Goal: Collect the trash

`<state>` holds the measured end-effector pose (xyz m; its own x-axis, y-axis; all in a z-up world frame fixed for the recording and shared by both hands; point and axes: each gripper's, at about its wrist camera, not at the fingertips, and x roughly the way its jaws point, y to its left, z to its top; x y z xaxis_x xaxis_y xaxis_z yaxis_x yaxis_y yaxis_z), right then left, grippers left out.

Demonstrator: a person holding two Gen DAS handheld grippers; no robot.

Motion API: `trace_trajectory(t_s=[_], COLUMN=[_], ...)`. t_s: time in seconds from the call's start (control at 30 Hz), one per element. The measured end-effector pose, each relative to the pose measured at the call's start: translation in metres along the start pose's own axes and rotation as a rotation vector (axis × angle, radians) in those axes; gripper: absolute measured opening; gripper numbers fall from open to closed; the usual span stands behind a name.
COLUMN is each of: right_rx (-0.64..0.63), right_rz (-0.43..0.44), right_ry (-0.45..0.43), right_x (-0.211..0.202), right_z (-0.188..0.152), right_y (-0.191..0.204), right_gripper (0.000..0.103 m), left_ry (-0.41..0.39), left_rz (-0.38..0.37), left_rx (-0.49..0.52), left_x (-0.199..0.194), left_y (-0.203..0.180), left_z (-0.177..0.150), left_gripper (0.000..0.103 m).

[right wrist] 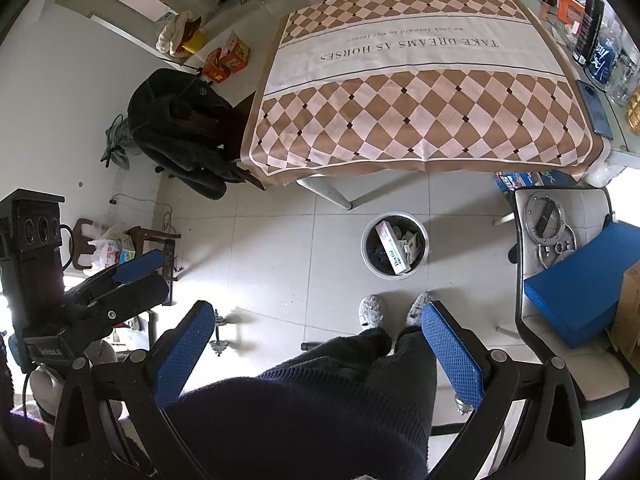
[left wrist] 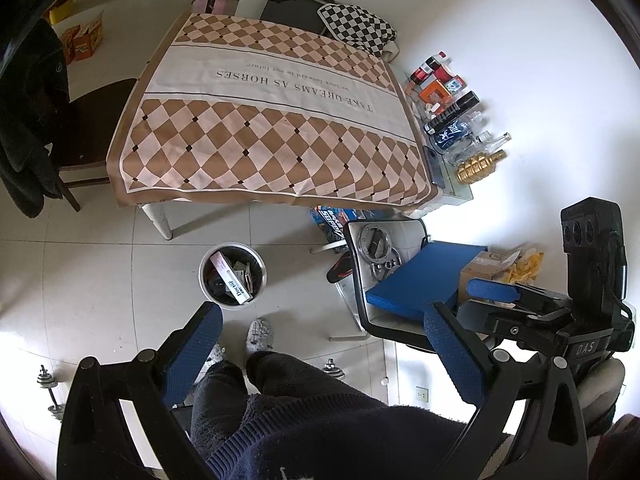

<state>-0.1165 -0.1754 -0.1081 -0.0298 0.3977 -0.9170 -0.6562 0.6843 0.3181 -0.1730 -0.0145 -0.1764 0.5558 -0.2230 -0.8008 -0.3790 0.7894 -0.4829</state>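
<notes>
Left wrist view: both tongs — left (left wrist: 324, 344), right (right wrist: 320, 340) — spread apart, empty, above one filled bin (left wrist: 232, 276)

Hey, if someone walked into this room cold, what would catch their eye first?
Probably the checkered tablecloth with its big printed slogan, filling the middle. Next, the round trash bin on the tiled floor just ahead of the person's slippers, already holding a white box, and the blue box on the chair at right.

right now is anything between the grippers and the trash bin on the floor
Nothing visible blocks it. The trash bin stands on open floor just beyond the person's slippers, in front of the table. Both the left gripper and right gripper are open and empty.
</notes>
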Motion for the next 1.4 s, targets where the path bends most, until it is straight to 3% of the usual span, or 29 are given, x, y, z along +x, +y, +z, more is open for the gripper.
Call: trace_trajectory(t_s=[1.4], right_rx=[-0.009], right_rz=[0.015], right_ry=[0.010], right_x=[0.0059], right_z=[-0.0014], right_y=[0.0072], right_gripper=[0.103], left_ry=[0.003], left_rz=[-0.003], left_rx=[0.007], left_x=[-0.0040], left_y=[0.0028], left_z=[-0.0003], left_gripper=[0.103])
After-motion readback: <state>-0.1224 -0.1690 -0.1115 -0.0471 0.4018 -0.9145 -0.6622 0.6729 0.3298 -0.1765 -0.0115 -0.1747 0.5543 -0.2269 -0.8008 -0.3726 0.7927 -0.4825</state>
